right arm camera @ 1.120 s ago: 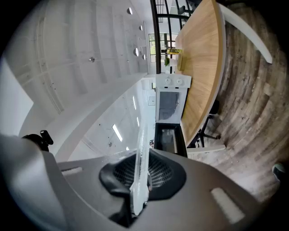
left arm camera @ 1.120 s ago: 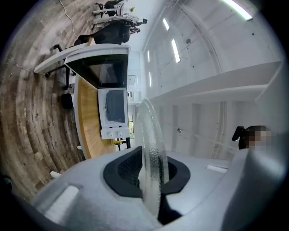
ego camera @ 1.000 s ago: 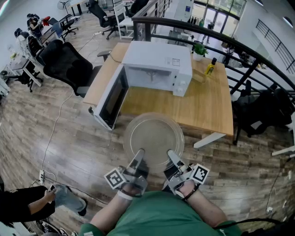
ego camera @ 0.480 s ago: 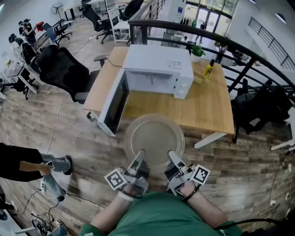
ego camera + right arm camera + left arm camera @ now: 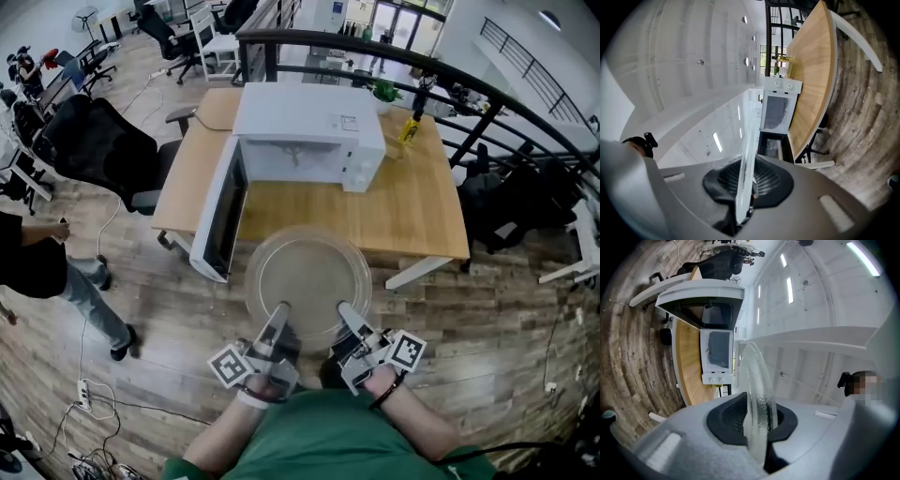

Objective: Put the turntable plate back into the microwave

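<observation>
The round clear glass turntable plate (image 5: 309,277) hangs level in front of me, over the table's near edge. My left gripper (image 5: 281,312) is shut on its near rim at the left, and my right gripper (image 5: 343,313) is shut on the near rim at the right. In the left gripper view the plate's edge (image 5: 758,399) stands clamped between the black pads. The right gripper view shows the same edge (image 5: 746,168) pinched thin between its pads. The white microwave (image 5: 309,131) sits on the wooden table (image 5: 422,211), its door (image 5: 217,214) swung open to the left, cavity facing me.
A yellow bottle (image 5: 410,127) and a small potted plant (image 5: 382,92) stand at the table's back right. A black office chair (image 5: 89,145) is left of the table. A person (image 5: 42,267) walks at the far left. A dark railing (image 5: 487,103) curves behind the table.
The plate and both grippers have come a little nearer the table and microwave. The person at the left has walked up along the frame's left side.
</observation>
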